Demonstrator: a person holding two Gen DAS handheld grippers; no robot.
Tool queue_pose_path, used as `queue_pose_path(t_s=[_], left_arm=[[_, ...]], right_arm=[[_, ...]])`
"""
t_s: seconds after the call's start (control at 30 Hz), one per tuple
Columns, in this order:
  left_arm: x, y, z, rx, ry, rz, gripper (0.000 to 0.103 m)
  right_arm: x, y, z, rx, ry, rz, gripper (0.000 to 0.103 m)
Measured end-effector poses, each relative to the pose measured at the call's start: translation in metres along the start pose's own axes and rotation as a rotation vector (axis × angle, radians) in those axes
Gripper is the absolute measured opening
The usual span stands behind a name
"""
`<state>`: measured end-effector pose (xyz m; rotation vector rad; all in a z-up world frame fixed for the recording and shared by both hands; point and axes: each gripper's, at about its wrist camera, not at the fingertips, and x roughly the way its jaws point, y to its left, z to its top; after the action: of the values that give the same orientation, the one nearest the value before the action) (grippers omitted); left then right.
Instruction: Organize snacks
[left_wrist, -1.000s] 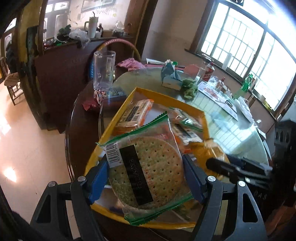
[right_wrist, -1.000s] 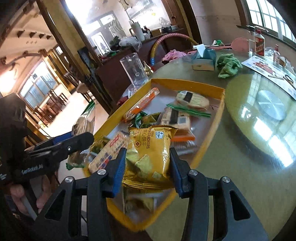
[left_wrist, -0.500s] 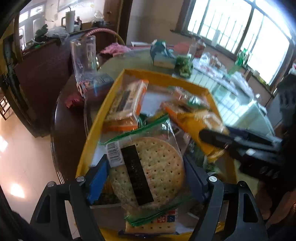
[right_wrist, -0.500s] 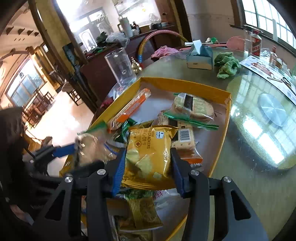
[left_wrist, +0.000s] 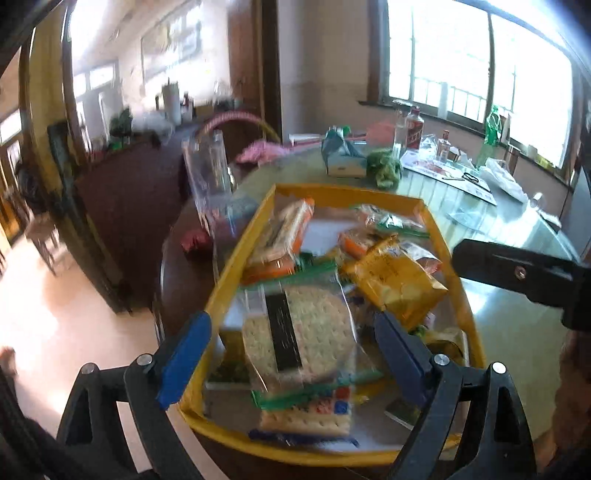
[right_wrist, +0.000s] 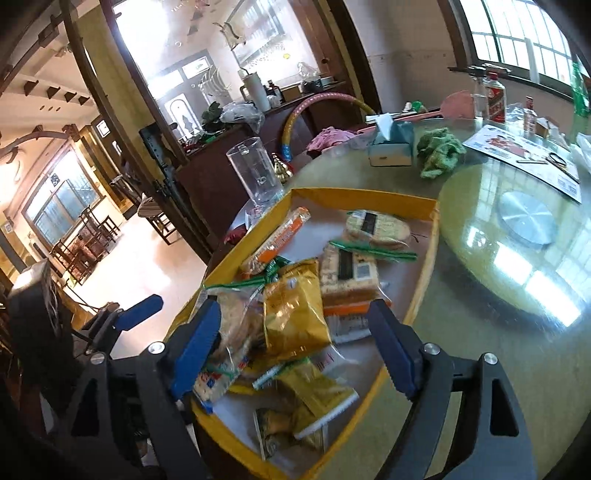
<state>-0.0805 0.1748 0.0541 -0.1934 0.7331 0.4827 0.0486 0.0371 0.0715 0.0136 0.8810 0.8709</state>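
Observation:
A yellow tray (left_wrist: 347, 192) (right_wrist: 362, 194) holds several snack packs. My left gripper (left_wrist: 291, 341) is open above the tray's near end. The round cracker pack (left_wrist: 299, 332) with a black label lies free in the tray between its fingers. My right gripper (right_wrist: 295, 341) is open too. The yellow cracker bag (right_wrist: 295, 314) (left_wrist: 395, 280) lies loose on the pile between its fingers. An orange biscuit pack (right_wrist: 280, 236) lies along the tray's left side. The right gripper's finger shows at the right of the left wrist view (left_wrist: 517, 273).
A clear glass jug (right_wrist: 255, 177) stands just beyond the tray's left corner. A tissue box (right_wrist: 391, 144) and green cloth (right_wrist: 439, 151) lie farther back. The glass turntable (right_wrist: 524, 221) is to the right. The table edge drops to the floor on the left.
Both grippers opened. The round cracker pack dropped from the left gripper into the tray, and the yellow bag dropped from the right gripper onto the pile. Both grippers pulled back slightly.

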Motion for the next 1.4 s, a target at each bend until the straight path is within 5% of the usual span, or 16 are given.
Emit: queue_pose_path(t_s=[0.33, 0.6, 1.4], left_arm=[[-0.028, -0.011, -0.013, -0.062, -0.011, -0.026, 0.091], [-0.055, -0.027, -0.017, -0.030, -0.033, 0.068, 0.091], [-0.064, -0.026, -0.028, 0.012, -0.039, 0.156, 0.091]], right_arm=[[-0.038, -0.008, -0.029, 0.047, -0.031, -0.023, 0.082], [-0.059, 0.001, -0.047, 0.086, 0.004, -0.006, 0.082], [-0.057, 0.019, -0.059, 0.059, 0.006, -0.076, 0.082]])
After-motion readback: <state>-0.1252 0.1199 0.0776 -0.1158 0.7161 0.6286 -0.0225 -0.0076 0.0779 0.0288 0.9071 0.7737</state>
